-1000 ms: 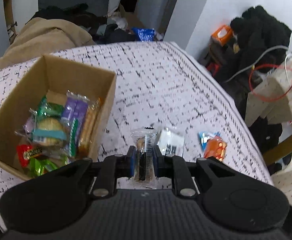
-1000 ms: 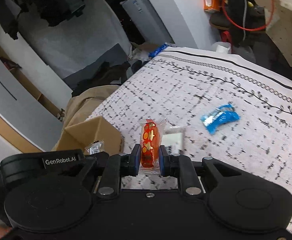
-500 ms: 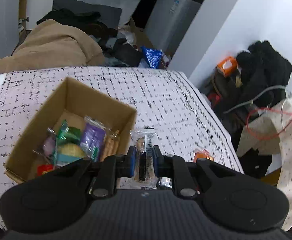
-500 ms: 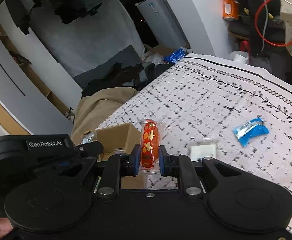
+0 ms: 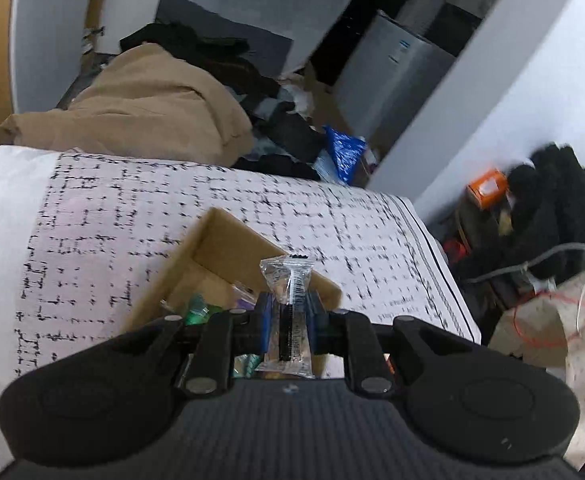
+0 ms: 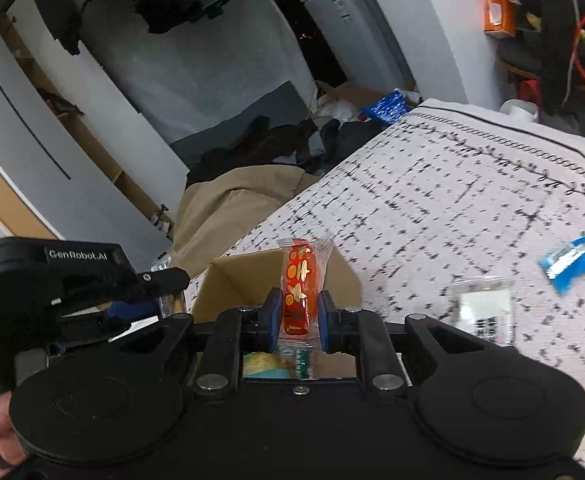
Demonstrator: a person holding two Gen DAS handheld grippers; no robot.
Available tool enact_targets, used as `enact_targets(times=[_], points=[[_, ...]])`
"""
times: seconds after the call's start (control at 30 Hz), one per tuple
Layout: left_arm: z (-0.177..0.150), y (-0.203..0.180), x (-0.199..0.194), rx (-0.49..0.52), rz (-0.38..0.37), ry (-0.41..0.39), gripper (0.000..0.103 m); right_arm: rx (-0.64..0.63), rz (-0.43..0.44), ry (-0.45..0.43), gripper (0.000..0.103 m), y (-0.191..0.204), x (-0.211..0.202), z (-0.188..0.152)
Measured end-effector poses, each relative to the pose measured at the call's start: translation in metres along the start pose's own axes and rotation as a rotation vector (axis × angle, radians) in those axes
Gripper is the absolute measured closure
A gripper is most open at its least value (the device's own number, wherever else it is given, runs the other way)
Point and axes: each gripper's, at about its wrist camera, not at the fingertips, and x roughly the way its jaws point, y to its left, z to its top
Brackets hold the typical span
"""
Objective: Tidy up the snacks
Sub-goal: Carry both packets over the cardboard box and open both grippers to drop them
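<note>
My left gripper (image 5: 288, 322) is shut on a clear snack packet (image 5: 289, 304) with a dark strip, held above the open cardboard box (image 5: 228, 248). Several snacks lie in the box, mostly hidden by the gripper; a green one (image 5: 196, 310) shows. My right gripper (image 6: 301, 316) is shut on an orange-red snack packet (image 6: 300, 288), also held over the cardboard box (image 6: 232, 284). The left gripper body (image 6: 52, 280) shows at the left of the right wrist view. A clear packet (image 6: 482, 308) and a blue packet (image 6: 574, 264) lie on the patterned cloth.
The table has a white cloth with black marks (image 5: 132, 208). Beyond its far edge lie a tan blanket (image 5: 144, 108), dark clothes and a blue bag (image 5: 344, 152). Black clothing, an orange box (image 5: 488, 186) and cables sit at the right.
Both grippers have moved left with their packets and now hang over the box. The loose packets on the cloth have slid out of the left wrist view.
</note>
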Motion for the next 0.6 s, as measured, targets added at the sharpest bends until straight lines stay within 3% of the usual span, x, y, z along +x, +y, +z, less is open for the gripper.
enact_targets(times=[0.6], points=[[0.029, 0.046, 0.036, -0.107, 0.009, 0.053, 0.086, -0.014, 0.017, 0.069, 0.084, 0.027, 0.066, 0.003]])
